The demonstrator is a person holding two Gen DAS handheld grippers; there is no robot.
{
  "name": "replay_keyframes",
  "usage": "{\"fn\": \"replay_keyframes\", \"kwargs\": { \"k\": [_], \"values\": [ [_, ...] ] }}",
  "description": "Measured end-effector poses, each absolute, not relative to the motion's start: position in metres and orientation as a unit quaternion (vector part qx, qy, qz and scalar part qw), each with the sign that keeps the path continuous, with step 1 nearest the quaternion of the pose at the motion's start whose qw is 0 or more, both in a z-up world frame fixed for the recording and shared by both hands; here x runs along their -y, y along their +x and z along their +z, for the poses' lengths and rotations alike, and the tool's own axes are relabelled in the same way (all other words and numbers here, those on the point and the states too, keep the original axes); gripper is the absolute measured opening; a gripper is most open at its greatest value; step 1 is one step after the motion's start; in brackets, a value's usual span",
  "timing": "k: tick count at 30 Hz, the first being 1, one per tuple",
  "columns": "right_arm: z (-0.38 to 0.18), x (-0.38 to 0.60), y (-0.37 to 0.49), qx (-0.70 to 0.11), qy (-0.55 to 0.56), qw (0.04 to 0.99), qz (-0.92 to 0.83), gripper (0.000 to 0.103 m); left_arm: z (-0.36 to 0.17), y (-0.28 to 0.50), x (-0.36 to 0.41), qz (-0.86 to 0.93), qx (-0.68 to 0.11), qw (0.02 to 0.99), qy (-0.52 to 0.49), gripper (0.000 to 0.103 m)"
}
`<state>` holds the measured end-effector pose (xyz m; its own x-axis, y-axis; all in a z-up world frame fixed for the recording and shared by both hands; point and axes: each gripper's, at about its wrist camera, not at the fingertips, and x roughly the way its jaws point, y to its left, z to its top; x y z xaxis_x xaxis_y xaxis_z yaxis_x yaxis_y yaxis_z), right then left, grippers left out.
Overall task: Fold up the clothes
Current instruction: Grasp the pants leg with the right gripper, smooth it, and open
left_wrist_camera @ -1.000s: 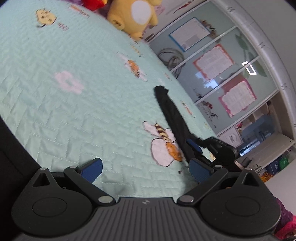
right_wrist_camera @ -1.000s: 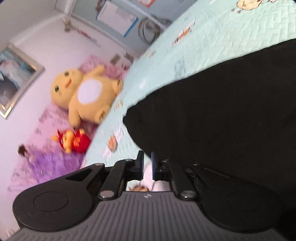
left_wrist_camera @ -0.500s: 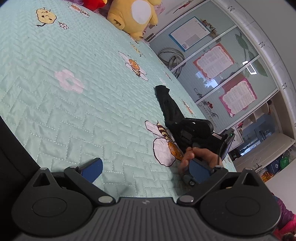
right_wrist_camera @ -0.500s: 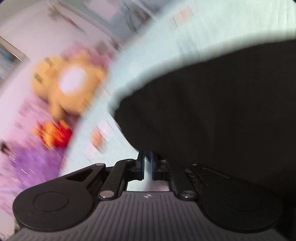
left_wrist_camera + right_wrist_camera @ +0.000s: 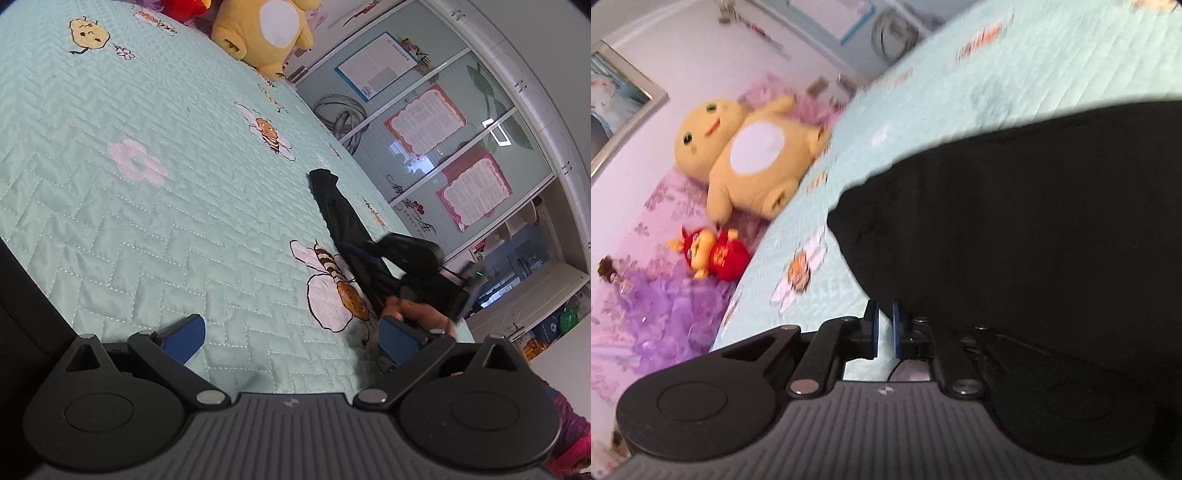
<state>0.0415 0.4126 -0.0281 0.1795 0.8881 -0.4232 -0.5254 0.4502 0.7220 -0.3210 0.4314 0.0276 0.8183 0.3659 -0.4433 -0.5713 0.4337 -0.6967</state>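
Note:
A black garment (image 5: 336, 206) lies in a long narrow strip on the mint quilted bedspread (image 5: 147, 229), near the bed's right side. My left gripper (image 5: 291, 338) hovers open over bare quilt, its blue pads (image 5: 184, 336) wide apart with nothing between them. My right gripper (image 5: 356, 253), held by a hand (image 5: 417, 314), rests on the near part of the strip. In the right wrist view the garment (image 5: 1034, 221) fills the right half. The right gripper (image 5: 884, 325) is opening, with a narrow gap that shows only quilt. The cloth's edge sits just right of the pads.
A yellow plush toy (image 5: 266, 29) and a red plush (image 5: 713, 254) sit at the head of the bed on purple floral bedding (image 5: 665, 310). Sliding wardrobe doors with posters (image 5: 424, 122) run along the bed's far side. The quilt stretches wide to the left.
The right gripper slid forward along the black strip, and the hand holding it came into view. Its pads closed fully, then parted a little. The left gripper stayed still.

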Motion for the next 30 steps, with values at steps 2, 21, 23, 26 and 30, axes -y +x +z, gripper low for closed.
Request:
{"fn": "replay_keyframes", "kwargs": {
  "k": [2, 21, 23, 26, 30],
  "values": [
    [-0.024, -0.394, 0.03, -0.425, 0.22, 0.737, 0.478, 0.009, 0.028, -0.32, -0.431, 0.279, -0.117, 0.84, -0.451, 0.103],
    [-0.009, -0.1, 0.001, -0.36, 0.3, 0.85, 0.242, 0.021, 0.027, -0.309, -0.421, 0.293, -0.138, 0.856, -0.404, 0.103],
    [-0.026, -0.102, 0.007, -0.402, 0.297, 0.835, 0.23, 0.013, 0.027, -0.308, -0.42, 0.294, -0.139, 0.857, -0.399, 0.103],
    [-0.026, -0.101, 0.0, -0.404, 0.294, 0.834, 0.234, 0.007, 0.026, -0.306, -0.419, 0.296, -0.141, 0.859, -0.393, 0.103],
    [-0.012, -0.096, -0.004, -0.367, 0.301, 0.843, 0.253, 0.014, 0.026, -0.306, -0.417, 0.296, -0.14, 0.859, -0.392, 0.103]
  ]
}}
